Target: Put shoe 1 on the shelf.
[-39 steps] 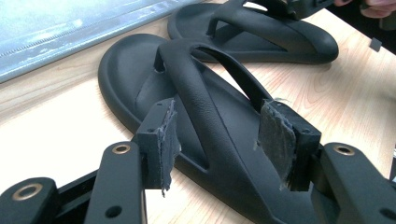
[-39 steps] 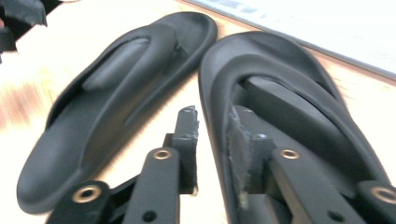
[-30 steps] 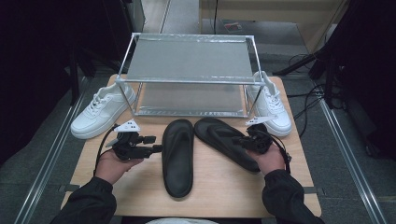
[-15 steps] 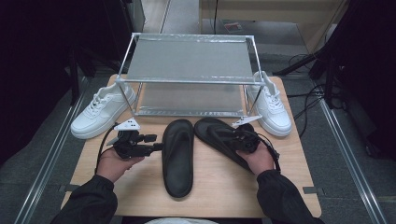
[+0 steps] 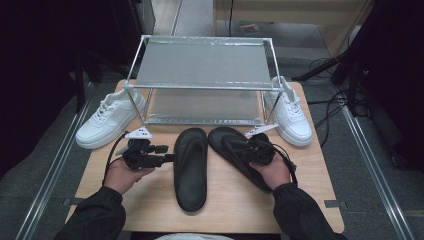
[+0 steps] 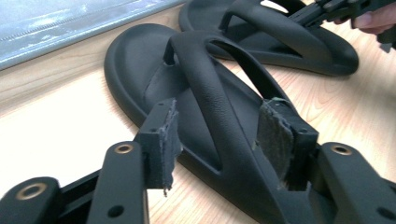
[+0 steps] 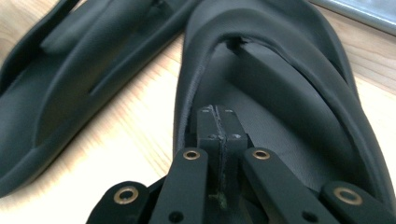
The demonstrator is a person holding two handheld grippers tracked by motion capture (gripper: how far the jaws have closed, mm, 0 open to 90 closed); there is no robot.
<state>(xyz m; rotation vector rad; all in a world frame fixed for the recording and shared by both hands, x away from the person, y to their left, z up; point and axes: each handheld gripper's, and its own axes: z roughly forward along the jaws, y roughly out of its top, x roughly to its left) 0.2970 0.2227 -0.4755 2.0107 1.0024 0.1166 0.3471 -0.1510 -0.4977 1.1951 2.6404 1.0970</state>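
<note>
high view. a wooden table (image 5: 150, 200) carries a two-tier metal shoe rack (image 5: 202, 80) in the upper centre of the frame, a white sneaker (image 5: 107, 120) at its left foot and a second white sneaker (image 5: 291, 116) at its right foot. two black flip-flops lie in the lower centre, in front of the rack: the left flip-flop (image 5: 190, 167) runs straight up the frame, the right flip-flop (image 5: 240, 152) slants toward the lower right. the left gripper (image 5: 167, 158) comes in level from the left, at the side of the left flip-flop, presumably to take its strap. the right gripper (image 5: 246, 149) lies over the right flip-flop, the person's hand behind it.

left gripper view. the jaws stand apart and have just been closing a little; one branch of the left flip-flop's strap (image 6: 210, 102) runs between the two worn pads (image 6: 275, 140), which do not press it. straddling the strap suggests a lift by the strap rather than by the flat sole. the right flip-flop (image 6: 327, 51) lies at the upper right, and the rack's lower shelf (image 6: 56, 23) crosses the upper left.

right gripper view. the jaws are together, pads meeting with nothing visibly between them, and rest low over the footbed of the right flip-flop (image 7: 280, 121) beside its strap (image 7: 299, 74). the left flip-flop (image 7: 74, 70) lies at the upper left. as judged, closed jaws could slip under the strap.
</note>
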